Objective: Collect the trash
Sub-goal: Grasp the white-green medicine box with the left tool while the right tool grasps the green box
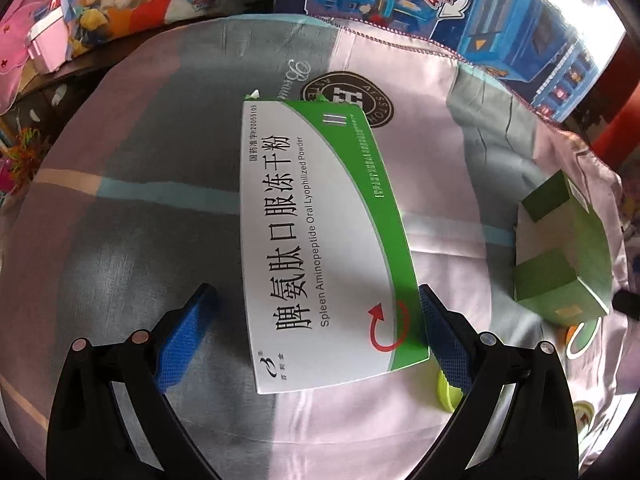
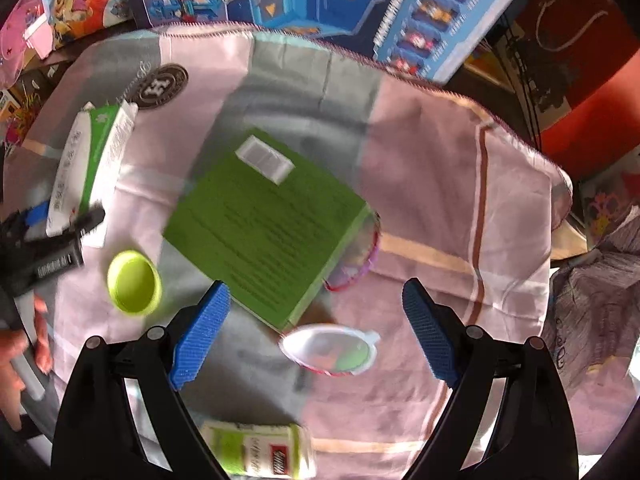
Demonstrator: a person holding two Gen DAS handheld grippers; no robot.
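A long white and green medicine box [image 1: 316, 240] lies flat on the cloth; my left gripper [image 1: 316, 312] is open around its near end, the right pad [image 1: 444, 340] touching its green edge. The box also shows in the right wrist view [image 2: 88, 160] with the left gripper beside it. A second green box [image 1: 560, 256] [image 2: 268, 224] lies to the right. My right gripper [image 2: 316, 328] is open and empty above a round plastic lid [image 2: 332, 350]. A lime-green cap [image 2: 134, 282] and a green-labelled bottle [image 2: 260, 452] lie near.
The patterned cloth [image 1: 140, 200] covers a round table. Blue toy boxes [image 1: 480, 20] [image 2: 360, 0] stand at the back edge. A pink-rimmed round object [image 2: 360, 264] sits partly under the green box. A pink toy [image 1: 36, 44] is at far left.
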